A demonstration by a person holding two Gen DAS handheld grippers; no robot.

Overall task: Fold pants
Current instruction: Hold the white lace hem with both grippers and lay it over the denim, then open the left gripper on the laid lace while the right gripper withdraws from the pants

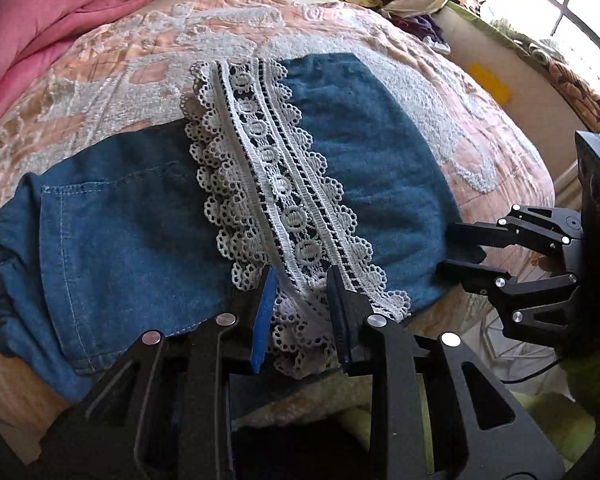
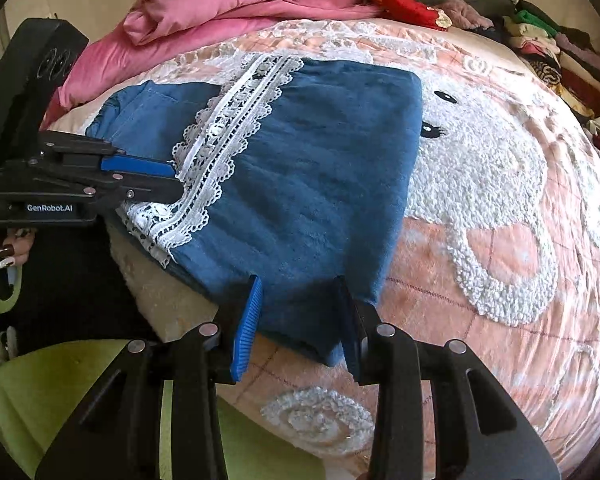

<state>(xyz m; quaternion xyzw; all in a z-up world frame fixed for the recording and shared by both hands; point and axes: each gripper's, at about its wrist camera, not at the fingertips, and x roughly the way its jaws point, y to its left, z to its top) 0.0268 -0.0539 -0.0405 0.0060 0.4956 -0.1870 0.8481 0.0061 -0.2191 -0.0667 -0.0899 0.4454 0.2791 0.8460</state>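
Note:
Blue denim pants [image 1: 120, 220] with a white lace hem [image 1: 276, 176] lie folded on the bed, the lace band running across the top layer. My left gripper [image 1: 302, 280] is shut on the bunched lace at the near edge. From the right wrist view, that left gripper [image 2: 176, 182] pinches the lace hem [image 2: 220, 132] from the left. My right gripper [image 2: 300, 292] is shut on the near corner of the pants [image 2: 320, 160], thick folded cloth filling its jaws. From the left wrist view, this right gripper [image 1: 450, 248] grips the right edge of the fabric.
A pink and white quilted blanket [image 2: 500, 200] with a fluffy animal design covers the bed. A pink duvet [image 2: 228, 4] is piled at the far side, and stacked clothes [image 2: 560, 48] at the far right. A hand [image 2: 14, 248] holds the left tool. A window [image 1: 560, 0] is far right.

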